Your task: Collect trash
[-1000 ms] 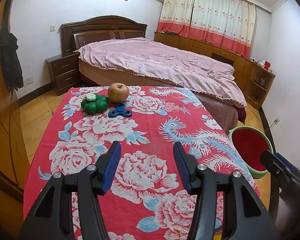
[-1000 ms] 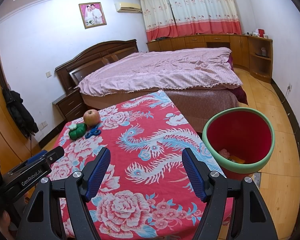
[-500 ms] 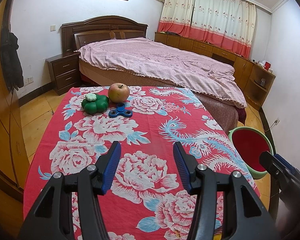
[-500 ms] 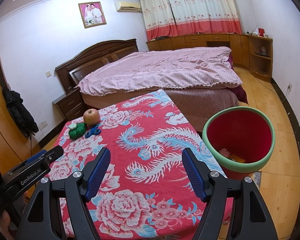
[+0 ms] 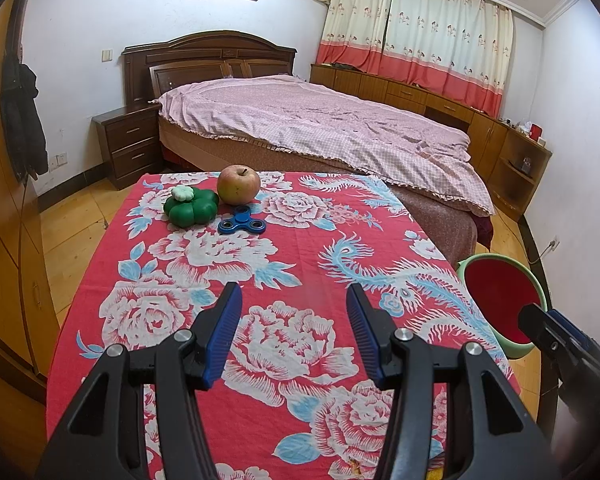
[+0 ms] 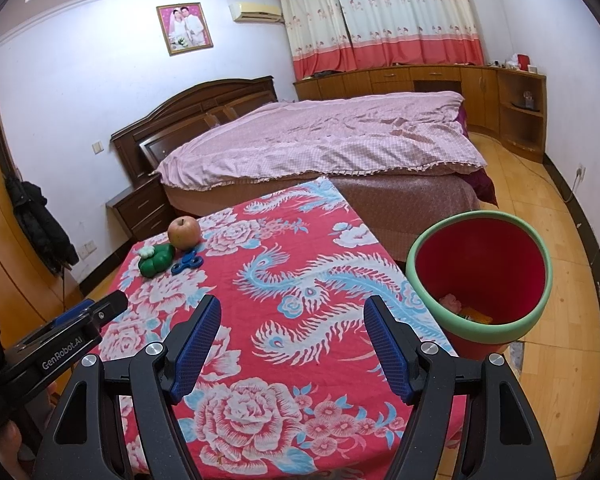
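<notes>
Claws are hanging over the near end of the table (image 5: 100, 280): the left claw (image 5: 294, 322) is standing apart with nothing between its blue pads, and the right claw (image 6: 292, 338) is gaping wider, likewise empty. Both are pointing down across the flowered red cloth toward the far end. Sitting there, close together, are an apple (image 5: 238, 184), a green flower-shaped toy (image 5: 190, 206) just beside it, and a blue spinner (image 5: 242, 222) lying flat in front of both. A red bin (image 6: 480, 280) with a green rim is standing on the floor just off the table's right edge, with a few scraps showing at its bottom.

The apple is probably firm, smooth and rounded, so pinching across its widest middle is looking safest. The spinner is likely stiff, light and thin, so gripping one lobe edgewise seems best. The toy may be soft, though I cannot tell.
</notes>
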Available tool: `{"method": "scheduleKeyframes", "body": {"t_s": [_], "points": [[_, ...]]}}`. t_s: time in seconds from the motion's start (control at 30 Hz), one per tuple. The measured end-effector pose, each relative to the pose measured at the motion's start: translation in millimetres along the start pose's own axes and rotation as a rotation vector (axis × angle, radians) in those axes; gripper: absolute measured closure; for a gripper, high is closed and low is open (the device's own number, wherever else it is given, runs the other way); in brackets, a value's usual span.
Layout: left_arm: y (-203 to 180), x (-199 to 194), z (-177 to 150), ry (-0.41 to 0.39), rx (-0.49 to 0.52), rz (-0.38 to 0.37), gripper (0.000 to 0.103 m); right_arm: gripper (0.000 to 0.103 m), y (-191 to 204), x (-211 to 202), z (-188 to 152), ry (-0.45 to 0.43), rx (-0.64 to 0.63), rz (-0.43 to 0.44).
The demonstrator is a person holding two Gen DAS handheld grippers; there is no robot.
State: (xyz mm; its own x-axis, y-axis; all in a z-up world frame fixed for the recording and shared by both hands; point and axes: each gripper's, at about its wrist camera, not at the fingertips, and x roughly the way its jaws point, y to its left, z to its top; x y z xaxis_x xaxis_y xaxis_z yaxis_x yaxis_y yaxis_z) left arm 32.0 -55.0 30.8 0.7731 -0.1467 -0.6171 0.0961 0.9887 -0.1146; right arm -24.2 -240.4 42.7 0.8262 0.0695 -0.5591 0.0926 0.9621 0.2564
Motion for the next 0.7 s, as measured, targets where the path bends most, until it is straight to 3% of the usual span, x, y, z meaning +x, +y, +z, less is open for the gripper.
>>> {"method": "scheduleKeyframes", "body": {"t_s": [0.7], "points": [[0.2, 0.3, -0.4, -0.001, 0.001, 0.001, 0.049, 0.028, 0.4, 0.1, -1.3, 0.002, 0.001, 0.0]]}}
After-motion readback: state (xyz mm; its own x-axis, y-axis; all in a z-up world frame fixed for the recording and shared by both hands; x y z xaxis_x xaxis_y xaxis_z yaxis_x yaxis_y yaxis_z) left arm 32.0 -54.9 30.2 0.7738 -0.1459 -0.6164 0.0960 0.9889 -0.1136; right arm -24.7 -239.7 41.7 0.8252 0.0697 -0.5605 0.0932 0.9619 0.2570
